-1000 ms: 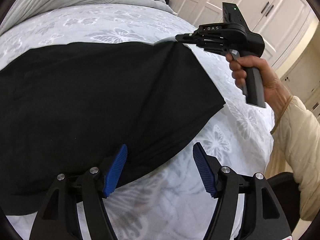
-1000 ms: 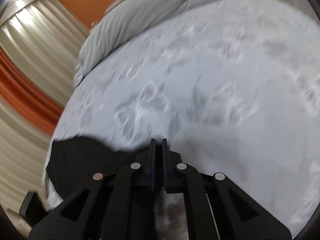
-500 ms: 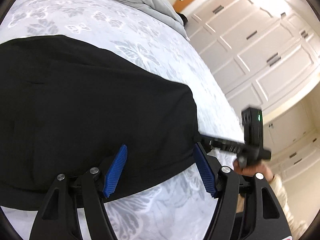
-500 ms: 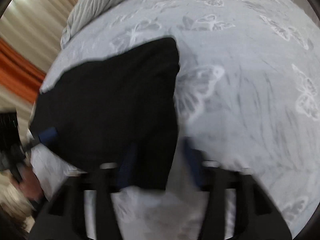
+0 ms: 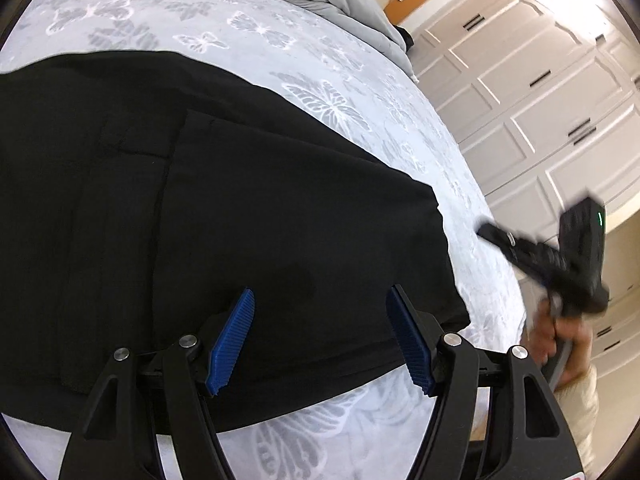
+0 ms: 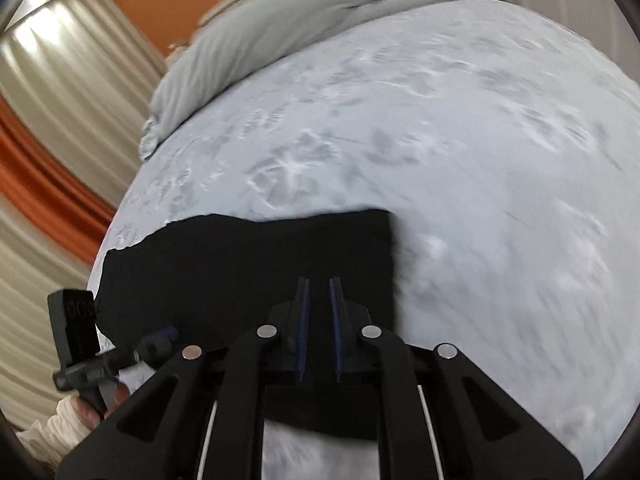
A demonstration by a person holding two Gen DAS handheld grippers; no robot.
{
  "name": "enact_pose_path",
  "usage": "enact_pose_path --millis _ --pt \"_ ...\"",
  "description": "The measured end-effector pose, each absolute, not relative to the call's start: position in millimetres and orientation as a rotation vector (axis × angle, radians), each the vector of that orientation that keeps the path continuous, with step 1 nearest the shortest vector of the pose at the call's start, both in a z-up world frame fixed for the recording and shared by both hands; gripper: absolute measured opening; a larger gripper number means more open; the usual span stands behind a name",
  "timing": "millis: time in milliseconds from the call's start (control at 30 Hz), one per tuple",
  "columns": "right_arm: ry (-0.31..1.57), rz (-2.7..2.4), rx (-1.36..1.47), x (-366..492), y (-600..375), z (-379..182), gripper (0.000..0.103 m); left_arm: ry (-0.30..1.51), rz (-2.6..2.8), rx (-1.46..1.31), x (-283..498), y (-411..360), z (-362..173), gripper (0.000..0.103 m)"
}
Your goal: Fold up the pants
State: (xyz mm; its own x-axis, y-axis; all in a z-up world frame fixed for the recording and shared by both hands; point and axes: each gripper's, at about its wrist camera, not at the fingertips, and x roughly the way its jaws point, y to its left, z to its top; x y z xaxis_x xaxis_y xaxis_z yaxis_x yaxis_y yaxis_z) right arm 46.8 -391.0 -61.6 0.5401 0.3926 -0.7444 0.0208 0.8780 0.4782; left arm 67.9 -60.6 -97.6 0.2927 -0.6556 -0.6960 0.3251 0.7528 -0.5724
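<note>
Since the previous frame, right gripper [image 6: 319, 320] has drawn away from the pants' [image 5: 240, 216] corner. From left: folded black pants flat on butterfly bedsheet [image 5: 332, 68]; left gripper [image 5: 320, 336] spread wide above them (empty); right gripper blurred, fingers apparently nearly together, grasping nothing.

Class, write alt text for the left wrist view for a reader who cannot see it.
Black pants lie folded on a butterfly-print bedsheet, with the open left gripper above their near edge. The right gripper, blurred, is at the right, clear of the pants.
</note>
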Motion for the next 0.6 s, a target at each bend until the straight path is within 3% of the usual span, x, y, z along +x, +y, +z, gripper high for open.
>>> enact_pose_path --millis 100,267,367,433,467,500,533,600 --pt "1.069 -0.034 0.353 77.2 -405.0 -102.8 0.0 1.087 -0.675 -0.313 65.9 -64.2 -98.7 0.067" --pt "0.922 -0.012 0.527 73.6 -432.1 -61.6 0.01 1.087 -0.687 -0.326 63.3 -54.9 -94.4 0.067" --pt "0.991 0.095 0.601 80.3 -423.2 -79.9 0.012 1.065 -0.702 -0.394 61.6 -42.2 -85.6 0.067" --pt "1.096 0.062 0.507 93.4 -408.7 -109.0 0.009 1.019 -0.683 -0.429 63.7 -29.0 -74.6 0.067" --pt "1.041 0.051 0.512 92.1 -410.2 -109.9 0.008 0.998 -0.666 -0.437 64.0 -21.7 -69.9 0.067" --pt "1.021 0.0 0.51 84.6 -414.4 -100.2 0.008 0.967 -0.633 -0.451 66.1 -10.9 -63.9 0.067" --pt "1.002 -0.05 0.488 83.0 -415.3 -87.9 0.015 0.925 -0.576 -0.472 70.7 8.3 -55.0 0.067" --pt "0.865 -0.064 0.446 67.9 -414.2 -45.7 0.015 0.858 -0.452 -0.55 77.5 51.2 -42.2 0.067"
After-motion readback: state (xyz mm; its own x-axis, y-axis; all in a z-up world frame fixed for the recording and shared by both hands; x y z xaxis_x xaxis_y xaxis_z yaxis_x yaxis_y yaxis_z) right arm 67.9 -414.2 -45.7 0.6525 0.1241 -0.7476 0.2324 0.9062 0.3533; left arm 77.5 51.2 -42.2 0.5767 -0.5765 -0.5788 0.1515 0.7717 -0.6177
